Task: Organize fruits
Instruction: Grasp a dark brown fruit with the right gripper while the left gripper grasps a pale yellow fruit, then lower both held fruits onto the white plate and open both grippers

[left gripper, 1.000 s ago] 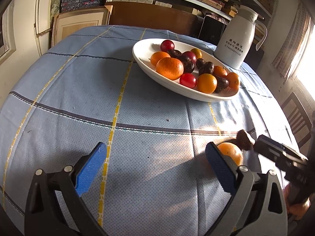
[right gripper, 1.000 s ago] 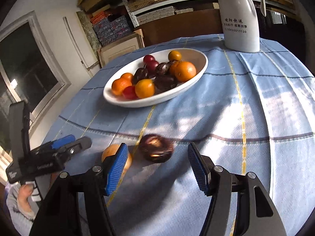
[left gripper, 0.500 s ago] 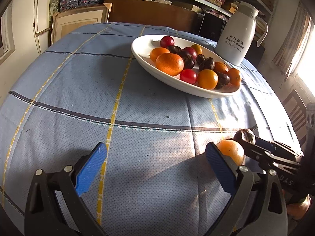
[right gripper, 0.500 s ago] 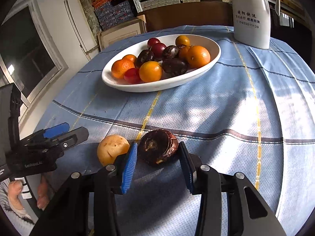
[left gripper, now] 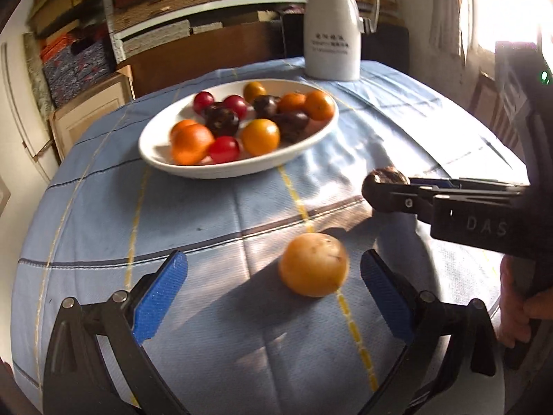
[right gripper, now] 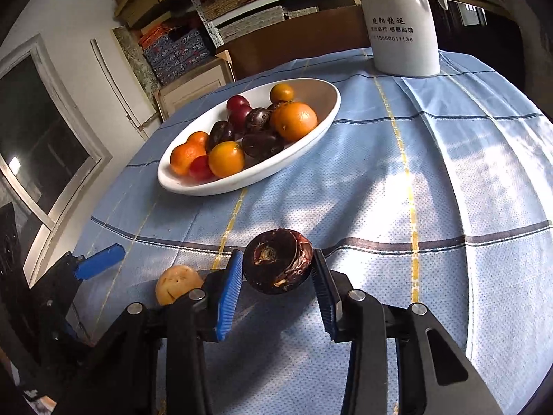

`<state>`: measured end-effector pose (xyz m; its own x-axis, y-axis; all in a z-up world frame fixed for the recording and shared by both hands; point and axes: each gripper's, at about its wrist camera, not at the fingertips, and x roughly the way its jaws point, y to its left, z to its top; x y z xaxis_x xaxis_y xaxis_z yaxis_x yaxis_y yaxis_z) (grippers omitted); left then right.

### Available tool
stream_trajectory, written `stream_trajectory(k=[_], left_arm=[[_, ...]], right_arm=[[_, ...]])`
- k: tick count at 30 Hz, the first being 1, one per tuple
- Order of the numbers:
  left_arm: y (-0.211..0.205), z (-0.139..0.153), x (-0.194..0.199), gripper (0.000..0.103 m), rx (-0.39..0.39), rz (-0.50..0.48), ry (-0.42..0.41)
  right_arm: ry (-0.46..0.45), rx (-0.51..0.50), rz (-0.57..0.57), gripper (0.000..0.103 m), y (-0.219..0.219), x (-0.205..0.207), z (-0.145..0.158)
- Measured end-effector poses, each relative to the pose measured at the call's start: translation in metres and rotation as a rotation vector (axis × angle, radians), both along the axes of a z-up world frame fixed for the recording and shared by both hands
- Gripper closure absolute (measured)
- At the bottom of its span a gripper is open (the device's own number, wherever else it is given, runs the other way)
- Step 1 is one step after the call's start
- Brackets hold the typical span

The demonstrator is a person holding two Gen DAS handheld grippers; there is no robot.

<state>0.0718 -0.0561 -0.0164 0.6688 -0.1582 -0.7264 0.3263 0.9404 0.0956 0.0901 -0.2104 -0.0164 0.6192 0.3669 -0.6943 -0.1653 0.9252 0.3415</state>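
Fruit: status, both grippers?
Right gripper just closed on dark fruit. Left gripper open, yellow fruit between jaws, untouched. Path to bowl clear.

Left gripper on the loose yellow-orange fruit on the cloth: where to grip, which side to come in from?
Grip the yellow-orange fruit across its widest middle. It is round and sits free on the tablecloth, so no axis is better. The open left gripper already faces it; come straight forward and down, staying clear of the right gripper.

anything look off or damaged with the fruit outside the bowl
Yes. The dark fruit clamped in the right gripper is wrinkled and shrivelled, with a sunken, brownish end. The pale orange fruit lying loose on the tablecloth between the open left gripper's fingers has small brown specks. Nothing is spilled.
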Motion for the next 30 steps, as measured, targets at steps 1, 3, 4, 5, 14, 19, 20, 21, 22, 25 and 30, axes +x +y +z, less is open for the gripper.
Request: stream_trajectory(k=[1,3,4,5,14,19,20,21,22,25,30], left_arm=[[-0.001,-0.001,0.002,0.005,-0.006,-0.002,0.009],[0.001,-0.003,0.007,0.005,-0.036,0.003,0.034],[0.002,-0.004,0.008,0.006,-0.049,0.006,0.045],[0.004,-0.005,0.009,0.014,-0.068,0.006,0.058],[-0.001,-0.012,0.011,0.061,-0.132,-0.056,0.122],[0.010,-0.007,0.011,0.061,-0.170,-0.021,0.110],[0.013,-0.005,0.010,0.061,-0.172,-0.011,0.100],[0.017,-0.002,0.010,0.061,-0.173,-0.001,0.087],[0.021,0.003,0.010,0.061,-0.175,0.014,0.065],[0.036,0.015,0.017,0.061,-0.182,0.042,0.031],[0.060,0.040,0.051,0.061,-0.184,0.090,0.005]], right_arm=[[0.002,0.001,-0.001,0.062,0.000,0.001,0.000],[0.005,0.002,-0.003,0.062,0.000,0.001,0.000],[0.007,0.003,-0.003,0.062,0.001,0.001,-0.001],[0.010,0.002,-0.002,0.062,0.001,0.001,-0.001],[0.019,0.012,-0.008,0.062,-0.001,0.001,-0.004],[0.005,0.027,-0.018,0.062,-0.004,-0.001,-0.002],[0.000,0.032,-0.020,0.062,-0.005,-0.001,-0.001],[-0.006,0.039,-0.021,0.062,-0.006,-0.002,0.000],[-0.011,0.046,-0.020,0.062,-0.006,-0.003,0.001],[-0.023,0.074,-0.009,0.062,-0.009,-0.004,0.005],[-0.048,0.091,0.028,0.062,-0.011,0.011,0.031]])
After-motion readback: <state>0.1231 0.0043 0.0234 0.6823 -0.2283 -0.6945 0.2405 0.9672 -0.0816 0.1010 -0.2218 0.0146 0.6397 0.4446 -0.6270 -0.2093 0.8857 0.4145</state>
